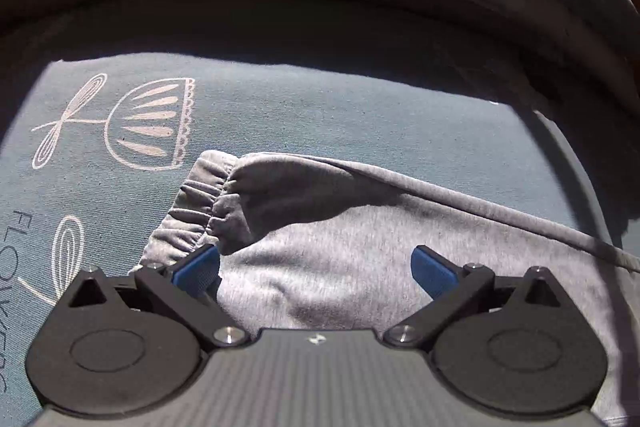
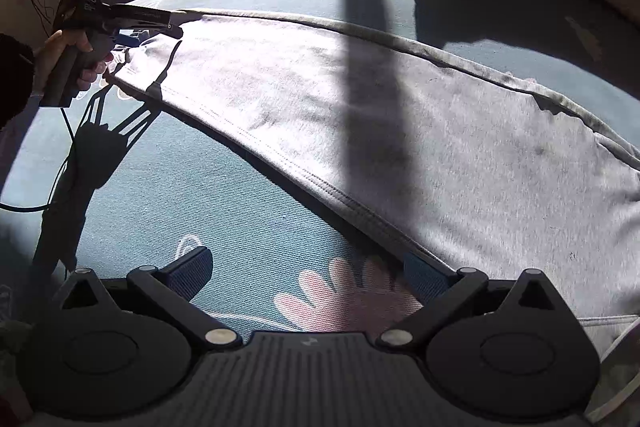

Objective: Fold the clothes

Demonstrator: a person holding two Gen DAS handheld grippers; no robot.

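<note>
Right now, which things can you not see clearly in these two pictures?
- Grey garment: its near part is hidden by the left gripper body, left wrist view.
- Same garment, right wrist view: cut off at the right edge.
- Printed cloth motif: partly covered by the right gripper.

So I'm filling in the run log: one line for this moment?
left gripper: open over grey garment, near elastic cuff | right gripper: open at hem | surface: blue printed cloth

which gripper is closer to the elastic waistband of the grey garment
Left. The left gripper sits right at the gathered waistband; the right gripper is at the hem far along the grey garment.
</note>
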